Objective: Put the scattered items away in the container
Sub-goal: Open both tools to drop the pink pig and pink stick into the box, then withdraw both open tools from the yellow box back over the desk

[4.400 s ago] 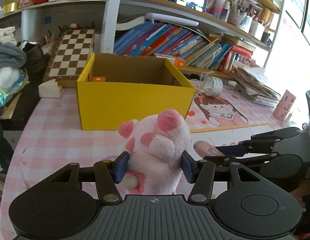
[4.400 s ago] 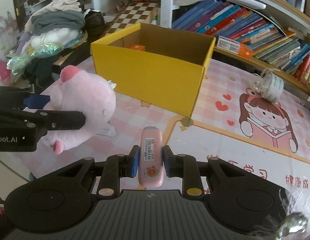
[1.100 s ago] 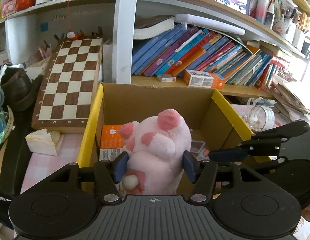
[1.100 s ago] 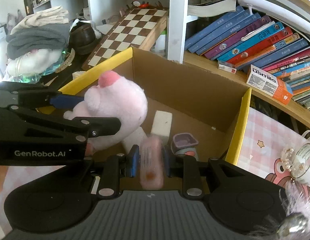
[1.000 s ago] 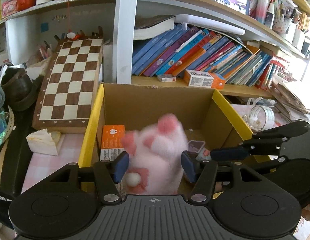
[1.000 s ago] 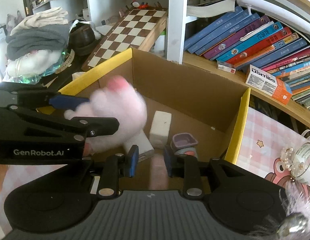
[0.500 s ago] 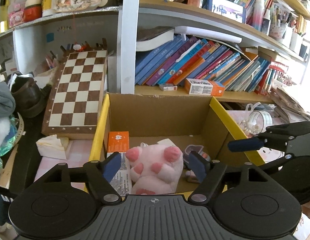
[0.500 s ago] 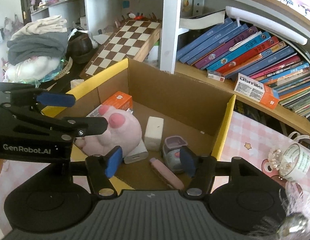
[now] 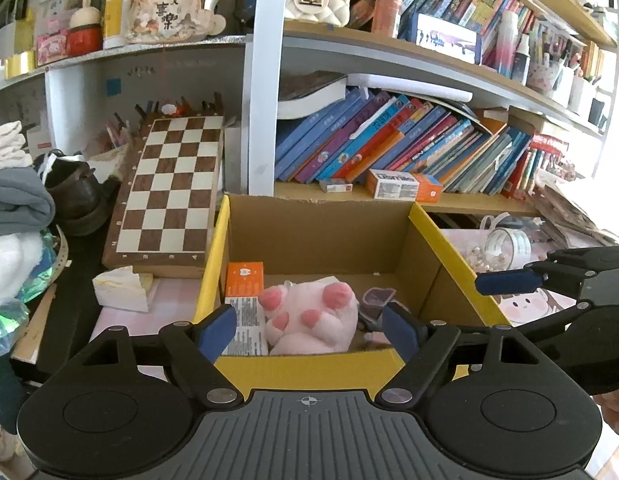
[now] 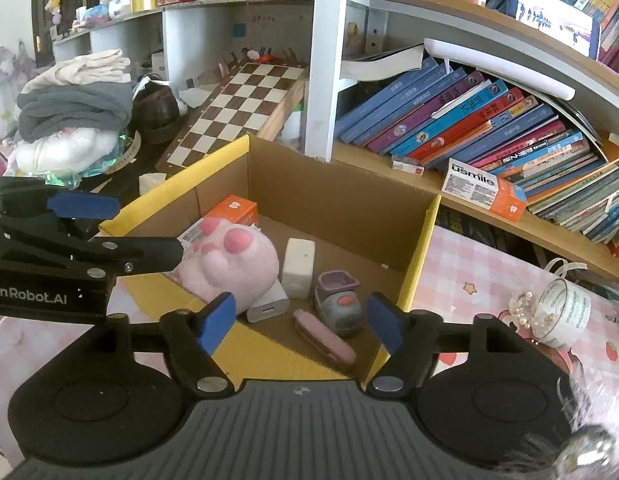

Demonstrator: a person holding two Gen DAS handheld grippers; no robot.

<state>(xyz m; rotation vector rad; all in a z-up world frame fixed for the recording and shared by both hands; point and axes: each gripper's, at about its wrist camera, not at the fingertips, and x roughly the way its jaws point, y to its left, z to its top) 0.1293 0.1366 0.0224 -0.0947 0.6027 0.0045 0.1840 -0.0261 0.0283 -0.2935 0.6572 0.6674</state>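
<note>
A yellow cardboard box stands open on the pink checked table, also in the right wrist view. Inside lie a pink plush toy, a pink stick-shaped case, a white block, a white charger, a small purple-grey toy and an orange carton. My left gripper is open and empty above the box's near wall. My right gripper is open and empty above the box's near corner.
A chessboard leans behind the box on the left. A shelf of books runs behind it. A white cup with beads lies on the table to the right. Folded clothes pile at far left.
Both grippers have let go: the plush and the pink case dropped into the box. Since half a second ago both grippers have drawn back and up a little, jaws wide.
</note>
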